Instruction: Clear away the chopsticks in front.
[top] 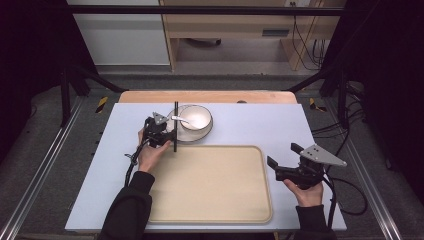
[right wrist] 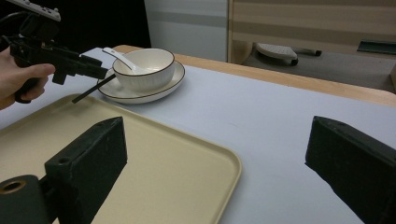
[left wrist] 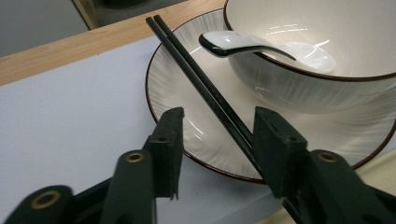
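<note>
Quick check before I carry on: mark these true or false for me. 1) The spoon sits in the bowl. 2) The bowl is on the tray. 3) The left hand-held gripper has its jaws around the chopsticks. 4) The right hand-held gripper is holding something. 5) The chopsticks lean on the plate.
1) True: the spoon rests in the bowl, handle over the rim.
2) False: the bowl stands on the plate, beyond the tray.
3) True: the left hand-held gripper straddles the chopsticks, jaws open.
4) False: the right hand-held gripper is open and empty.
5) True.
</note>
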A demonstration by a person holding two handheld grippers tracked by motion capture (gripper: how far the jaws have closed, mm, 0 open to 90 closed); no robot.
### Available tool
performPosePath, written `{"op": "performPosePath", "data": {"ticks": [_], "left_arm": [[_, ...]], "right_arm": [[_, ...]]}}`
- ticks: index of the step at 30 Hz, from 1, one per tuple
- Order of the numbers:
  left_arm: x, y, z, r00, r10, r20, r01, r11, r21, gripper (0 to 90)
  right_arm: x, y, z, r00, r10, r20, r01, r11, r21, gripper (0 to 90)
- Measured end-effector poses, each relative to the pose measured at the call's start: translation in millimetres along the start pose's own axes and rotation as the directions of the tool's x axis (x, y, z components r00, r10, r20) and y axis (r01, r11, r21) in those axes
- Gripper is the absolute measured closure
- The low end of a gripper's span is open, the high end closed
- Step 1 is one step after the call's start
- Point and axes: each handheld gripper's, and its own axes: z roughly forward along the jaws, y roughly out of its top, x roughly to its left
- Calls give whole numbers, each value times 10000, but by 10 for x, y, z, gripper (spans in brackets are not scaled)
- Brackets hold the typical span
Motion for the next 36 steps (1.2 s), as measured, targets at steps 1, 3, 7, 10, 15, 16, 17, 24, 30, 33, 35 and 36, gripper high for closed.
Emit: {"op": "performPosePath", "data": {"ticks": [1, 3, 7, 10, 15, 16, 17, 24, 30, 33, 35, 36], "left_arm": [[-6, 2, 23, 10000, -31, -9, 31, 9999, 105, 559], [-6, -1, 34, 10000, -18, 17, 18, 9999, 141, 584], [-6, -24, 78, 9999, -106, 86, 104, 9996, 252, 648], [-15, -25, 85, 9999, -106, 113, 104, 9997, 227, 705], [-28, -32, 100, 9998, -61, 197, 56, 9996, 261, 771], [-29, -33, 101, 9998, -51, 197, 46, 9996, 284, 775], [-29, -32, 101, 9998, -73, 187, 68, 9996, 284, 776], [-20, -35, 102, 9998, -183, 125, 179, 9994, 282, 812], [2, -11, 145, 9993, -383, 38, 382, 9986, 362, 765], [7, 16, 170, 9992, -390, 35, 388, 9983, 440, 763], [0, 33, 186, 9994, -355, -49, 357, 9980, 518, 771], [-4, 36, 193, 9993, -356, -99, 361, 9980, 525, 777]], "right_arm": [[0, 0, -1, 10000, 5, -8, -5, 10000, 27, 54], [0, -2, -1, 10000, -5, -6, 5, 10000, 41, 54], [0, -1, -2, 10000, 14, -11, -14, 10000, 2, 55], [3, -3, 1, 10000, -2, -23, 2, 10000, 44, 56], [4, -3, 4, 10000, -49, -50, 50, 10000, 22, 57], [4, -3, 4, 10000, -41, -50, 41, 10000, 25, 57], [3, -3, 4, 10000, -35, -47, 35, 10000, 27, 57], [6, -2, 5, 10000, -41, -73, 42, 10000, 26, 58], [5, 0, 2, 10000, -9, -91, 10, 10000, 26, 60], [9, 2, 3, 9999, 3, -102, -3, 10000, 23, 60], [8, 2, 3, 9999, 12, -103, -12, 10000, 21, 60], [7, 2, 2, 9999, 19, -109, -19, 10000, 21, 60]]}}
